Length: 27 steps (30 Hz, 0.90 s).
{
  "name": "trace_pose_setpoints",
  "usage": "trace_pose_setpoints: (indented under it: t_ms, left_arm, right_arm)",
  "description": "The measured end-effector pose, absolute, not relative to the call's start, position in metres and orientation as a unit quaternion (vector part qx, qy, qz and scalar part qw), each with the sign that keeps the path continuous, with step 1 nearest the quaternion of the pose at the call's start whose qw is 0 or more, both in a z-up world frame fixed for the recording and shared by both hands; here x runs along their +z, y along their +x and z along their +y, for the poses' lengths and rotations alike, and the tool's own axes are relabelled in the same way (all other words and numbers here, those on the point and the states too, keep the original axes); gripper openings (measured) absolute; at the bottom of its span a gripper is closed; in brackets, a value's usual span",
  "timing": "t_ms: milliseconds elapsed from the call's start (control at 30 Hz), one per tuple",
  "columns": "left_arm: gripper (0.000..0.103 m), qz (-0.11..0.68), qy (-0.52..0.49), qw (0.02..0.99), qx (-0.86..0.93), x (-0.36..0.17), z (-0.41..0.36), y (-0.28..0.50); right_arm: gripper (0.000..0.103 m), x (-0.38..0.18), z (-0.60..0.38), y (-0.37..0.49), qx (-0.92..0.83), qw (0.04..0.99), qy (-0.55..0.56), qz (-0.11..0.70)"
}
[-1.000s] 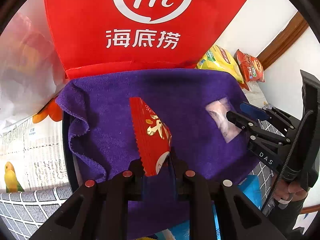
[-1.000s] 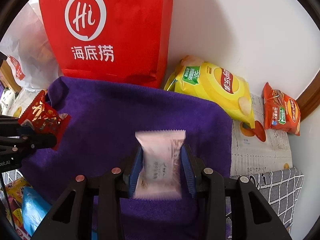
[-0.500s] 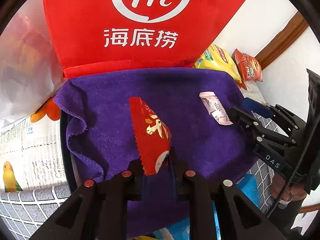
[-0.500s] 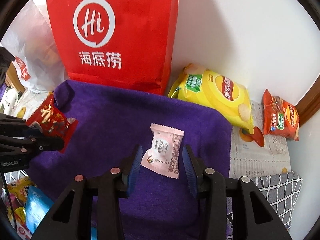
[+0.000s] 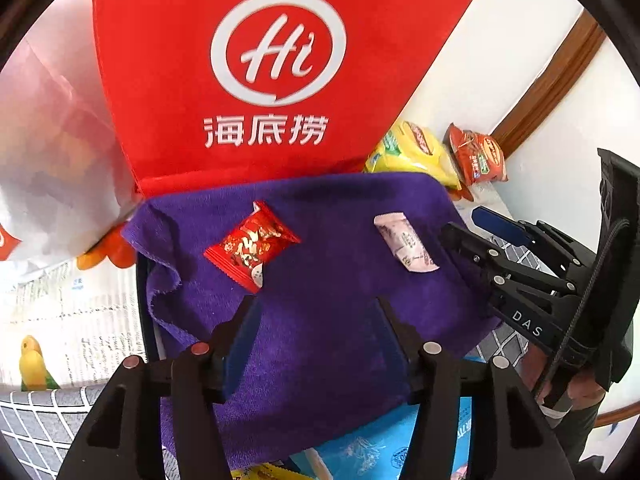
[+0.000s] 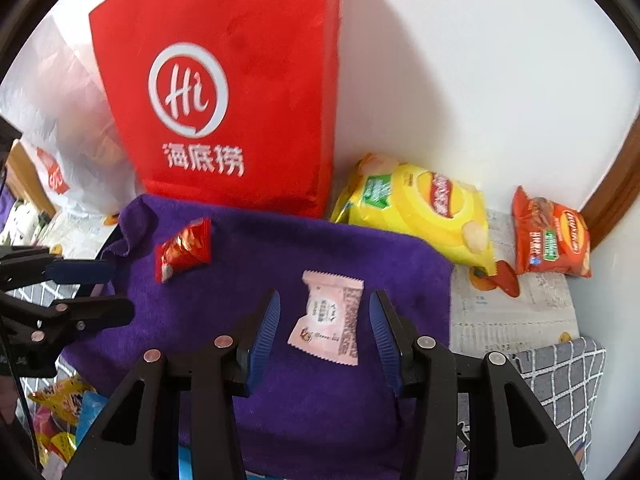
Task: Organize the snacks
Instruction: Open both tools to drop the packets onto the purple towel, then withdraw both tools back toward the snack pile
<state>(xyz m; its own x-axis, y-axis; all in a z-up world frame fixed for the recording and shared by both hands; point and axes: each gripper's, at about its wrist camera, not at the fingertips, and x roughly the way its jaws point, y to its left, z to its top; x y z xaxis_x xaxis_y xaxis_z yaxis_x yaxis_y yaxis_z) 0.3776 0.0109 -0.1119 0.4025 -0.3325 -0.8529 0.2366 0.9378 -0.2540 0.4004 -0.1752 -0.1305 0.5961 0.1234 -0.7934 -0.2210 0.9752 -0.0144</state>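
Observation:
A small red snack packet (image 5: 252,249) (image 6: 184,249) lies flat on the purple towel (image 5: 320,320) (image 6: 248,264), just beyond my left gripper (image 5: 316,312). That gripper's jaws are opening and nothing sits between them. A pink snack packet (image 6: 328,322) (image 5: 406,245) rests on the towel's right part, between the blue pads of my right gripper (image 6: 324,318). Those pads stand clear of it on both sides, and the jaws are opening. Each gripper also shows in the other's view: the right gripper (image 5: 460,226) beside the pink packet, the left gripper (image 6: 114,290) at the towel's left edge.
A tall red bag (image 6: 240,92) with a white logo stands against the wall behind the towel. A yellow chip bag (image 6: 424,212) and an orange-red snack bag (image 6: 552,240) lie at the right. A white plastic bag (image 6: 60,120) is at the left. Blue and yellow packets (image 5: 380,444) lie below the towel.
The left gripper let go of the red packet, which now lies flat on the towel, and drew up. The right gripper released the pink packet onto the towel and widened.

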Motion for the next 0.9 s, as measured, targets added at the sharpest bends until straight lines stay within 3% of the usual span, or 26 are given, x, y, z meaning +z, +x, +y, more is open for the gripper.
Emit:
trace_pose_setpoints:
  t_ms: [500,900]
  left_arm:
    - [0.057,0.485,-0.043,0.858,-0.167,-0.076,0.009,0.36]
    - [0.057,0.422,-0.026,0.892,-0.159,-0.024,0.007,0.322]
  right_arm:
    - [0.048,-0.086,-0.185,0.363,0.086,0.901,-0.003,0.425]
    - [0.049,-0.062,-0.199,0.277,0.096,0.902,0.014,0.422]
